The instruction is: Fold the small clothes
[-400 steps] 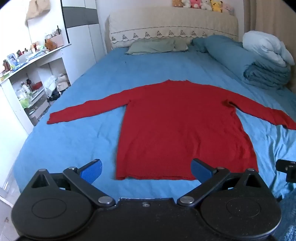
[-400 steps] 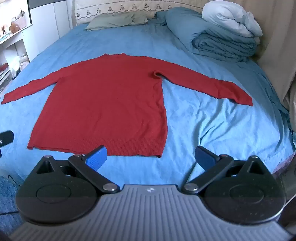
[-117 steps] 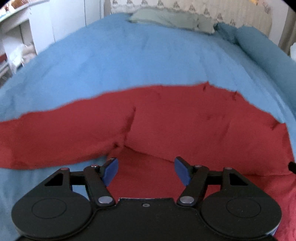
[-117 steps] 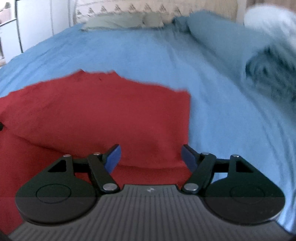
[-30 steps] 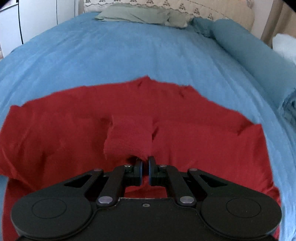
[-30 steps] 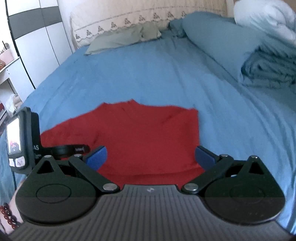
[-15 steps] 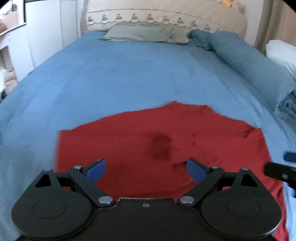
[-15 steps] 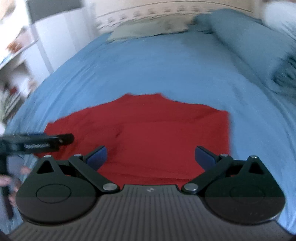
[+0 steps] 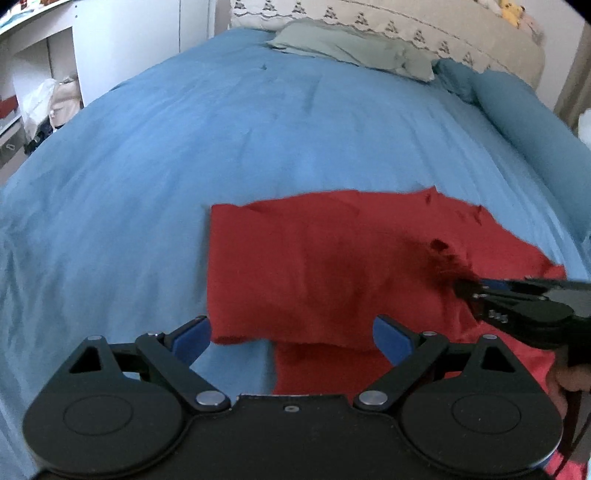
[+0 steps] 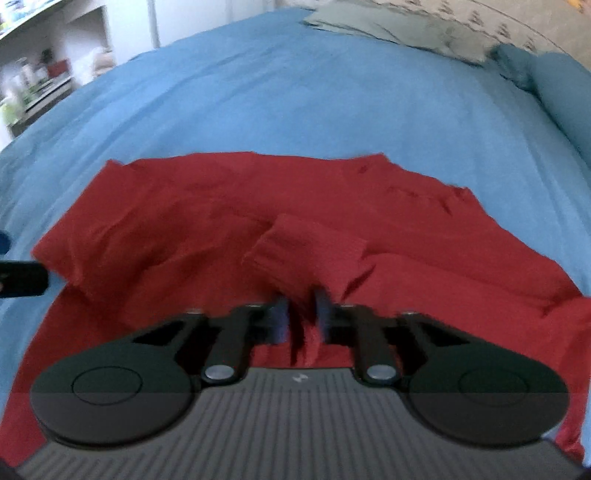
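Red knit fills the near half of both views: the sweater (image 9: 332,266) lies partly folded on the blue bedspread (image 9: 221,140), its sleeves brought in over the body so that it forms a rough rectangle with a straight left edge. A narrower strip of the same red cloth reaches toward the camera from under the folded layer in the left wrist view.

On the left, the left gripper (image 9: 291,334) hovers at the sweater's near left corner with its jaws spread wide and nothing between them; one blue pad (image 9: 192,338) sits just beside the folded edge, over the bedspread, and the other is over red fabric.

From the right edge of the same view the right gripper (image 9: 458,286) reaches in low across the sweater, its tips at a dark, puckered bunch of cloth. The right wrist view shows the right gripper's jaws drawn close together with a ribbed sleeve cuff (image 10: 306,251) pinched between them and lifted slightly off the layers below; that view is blurred, so the exact contact is hard to read. The cuff folds back over the middle of the sweater.

Farther up the bed a grey-green pillow (image 9: 354,48) rests against the cream headboard (image 9: 424,26), and a rolled teal duvet (image 9: 532,122) runs along the right side. White shelves (image 9: 33,48) stand to the left of the bed.
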`<state>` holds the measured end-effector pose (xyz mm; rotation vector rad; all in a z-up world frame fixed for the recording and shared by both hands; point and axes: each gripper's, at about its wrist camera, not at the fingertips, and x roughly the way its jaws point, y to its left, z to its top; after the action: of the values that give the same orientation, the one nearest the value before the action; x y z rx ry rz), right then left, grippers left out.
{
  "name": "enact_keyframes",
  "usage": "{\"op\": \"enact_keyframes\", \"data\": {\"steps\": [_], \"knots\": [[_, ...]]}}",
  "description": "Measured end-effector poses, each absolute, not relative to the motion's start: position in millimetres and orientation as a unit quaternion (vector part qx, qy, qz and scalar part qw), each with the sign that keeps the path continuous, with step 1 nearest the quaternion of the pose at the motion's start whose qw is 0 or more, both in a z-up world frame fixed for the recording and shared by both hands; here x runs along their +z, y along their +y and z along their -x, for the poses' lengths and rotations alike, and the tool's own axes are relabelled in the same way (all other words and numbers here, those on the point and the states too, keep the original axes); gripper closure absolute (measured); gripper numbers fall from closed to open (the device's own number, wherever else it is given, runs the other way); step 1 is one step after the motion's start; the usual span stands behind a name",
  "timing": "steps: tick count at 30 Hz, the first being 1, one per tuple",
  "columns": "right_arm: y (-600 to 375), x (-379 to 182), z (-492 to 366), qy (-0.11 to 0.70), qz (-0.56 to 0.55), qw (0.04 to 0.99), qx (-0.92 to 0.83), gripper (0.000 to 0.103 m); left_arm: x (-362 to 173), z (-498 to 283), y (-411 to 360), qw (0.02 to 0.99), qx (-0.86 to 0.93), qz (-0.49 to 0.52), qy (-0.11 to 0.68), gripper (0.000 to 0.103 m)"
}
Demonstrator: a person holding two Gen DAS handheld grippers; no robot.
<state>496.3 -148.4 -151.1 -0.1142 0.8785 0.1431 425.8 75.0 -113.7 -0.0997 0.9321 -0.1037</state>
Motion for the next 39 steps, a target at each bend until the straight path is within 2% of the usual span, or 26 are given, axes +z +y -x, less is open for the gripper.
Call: {"op": "enact_keyframes", "data": {"steps": [1, 5, 7, 9, 11, 13, 15, 16, 23, 26, 28, 31, 35, 38, 39], "knots": [[-154, -149, -496, 0.418, 0.035, 0.906, 0.059, 0.078, -111, -425, 78, 0.892, -0.051, 0.053, 0.447, 0.006], [-197, -140, -481, 0.405, -0.093, 0.910, -0.001, 0.078, -108, -429, 81, 0.892, -0.055, 0.070, 0.442, 0.006], [-221, -155, -475, 0.420, -0.173, 0.891, -0.016, 0.078, -109, -429, 79, 0.891, -0.058, 0.072, 0.444, 0.006], [-233, -169, -472, 0.431, -0.210, 0.877, -0.015, 0.075, -111, -430, 76, 0.888, -0.059, 0.070, 0.450, 0.007], [-239, -174, -468, 0.424, -0.234, 0.875, -0.004, 0.063, -114, -431, 73, 0.887, -0.063, 0.071, 0.452, 0.007], [-240, -172, -468, 0.418, -0.254, 0.872, 0.018, 0.032, -115, -431, 69, 0.886, -0.065, 0.069, 0.453, 0.006], [-239, -168, -465, 0.406, -0.271, 0.873, 0.020, 0.016, -118, -431, 66, 0.885, -0.065, 0.067, 0.456, 0.007], [-237, -166, -465, 0.400, -0.276, 0.874, 0.010, 0.015, -119, -431, 65, 0.884, -0.065, 0.067, 0.458, 0.007], [-236, -168, -473, 0.406, -0.293, 0.863, -0.069, 0.022, -118, -434, 63, 0.881, -0.068, 0.079, 0.461, 0.007], [-224, -167, -489, 0.423, -0.247, 0.865, -0.110, 0.035, -121, -435, 63, 0.881, -0.066, 0.081, 0.461, 0.007], [-215, -166, -492, 0.437, -0.204, 0.866, -0.132, 0.053, -121, -435, 64, 0.880, -0.064, 0.084, 0.463, 0.007], [-213, -164, -483, 0.446, -0.170, 0.868, -0.137, 0.061, -120, -435, 65, 0.880, -0.063, 0.089, 0.463, 0.007], [-225, -160, -464, 0.445, -0.188, 0.867, -0.126, 0.061, -120, -435, 66, 0.880, -0.067, 0.089, 0.462, 0.007], [-237, -164, -454, 0.430, -0.243, 0.864, -0.099, 0.052, -122, -436, 69, 0.879, -0.070, 0.088, 0.463, 0.007], [-239, -166, -455, 0.427, -0.258, 0.862, -0.090, 0.046, -122, -436, 70, 0.879, -0.070, 0.087, 0.464, 0.007]]}}
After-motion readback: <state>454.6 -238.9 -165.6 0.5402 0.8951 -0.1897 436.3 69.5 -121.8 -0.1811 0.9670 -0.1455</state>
